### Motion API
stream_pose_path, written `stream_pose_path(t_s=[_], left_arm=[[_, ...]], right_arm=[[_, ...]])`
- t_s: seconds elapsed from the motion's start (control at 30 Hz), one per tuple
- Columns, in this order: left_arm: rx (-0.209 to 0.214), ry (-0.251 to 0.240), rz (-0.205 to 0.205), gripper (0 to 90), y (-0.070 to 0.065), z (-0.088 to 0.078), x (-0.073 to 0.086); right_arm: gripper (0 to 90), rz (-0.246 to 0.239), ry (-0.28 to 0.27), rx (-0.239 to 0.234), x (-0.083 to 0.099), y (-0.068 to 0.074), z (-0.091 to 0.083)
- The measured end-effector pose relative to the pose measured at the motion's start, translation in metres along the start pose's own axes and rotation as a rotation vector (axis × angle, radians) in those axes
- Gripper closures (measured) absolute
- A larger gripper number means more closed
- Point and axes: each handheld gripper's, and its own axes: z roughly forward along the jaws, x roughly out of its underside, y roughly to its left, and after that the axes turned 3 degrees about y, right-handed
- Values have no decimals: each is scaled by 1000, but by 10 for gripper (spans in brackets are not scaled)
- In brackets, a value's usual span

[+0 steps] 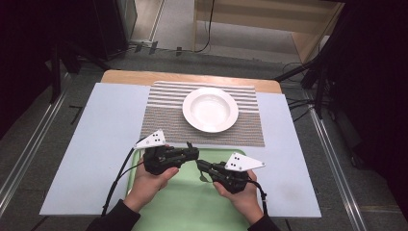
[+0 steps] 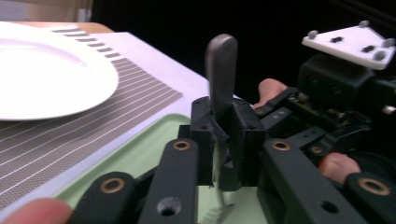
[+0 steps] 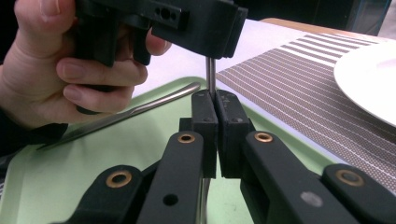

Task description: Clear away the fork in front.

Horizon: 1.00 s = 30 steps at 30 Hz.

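Over the green tray [image 1: 192,202], both claws clamp one utensil handle [image 2: 220,70]; right gripper view adds a knife [image 3: 140,109].

black two-jaw grippers in bare hands, dark sleeves

left gripper [image 1: 192,153] and right gripper [image 1: 201,166] are matte black with brass-ringed pivot holes on the linkage arms; each carries a pale three-cornered plate with dark studs, trails a black cable, and dark sleeves cover the forearms.
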Motion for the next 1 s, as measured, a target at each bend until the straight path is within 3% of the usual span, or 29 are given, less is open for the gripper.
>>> stream_pose_path(t_s=[0.03,0.1,0.27,0.3,0.5,0.73,1.0], left_arm=[[13,-1,0,830,1,-1,0],[-1,-9,6,858,1,-3,-1],[-10,-24,21,860,1,-9,-2],[-8,-24,22,860,1,-10,-2],[-1,-30,16,859,3,-15,-1],[-5,-35,51,860,3,-22,0],[2,-34,38,859,4,-28,1]], right_arm=[[836,3,-1,-3,0,0,0],[780,25,-5,-16,-1,-2,1],[535,9,-34,43,0,-8,2],[496,24,-29,46,0,-9,1],[444,36,-15,140,1,-18,-5],[391,59,-25,207,3,-31,-15],[193,77,-31,285,6,-44,-28]])
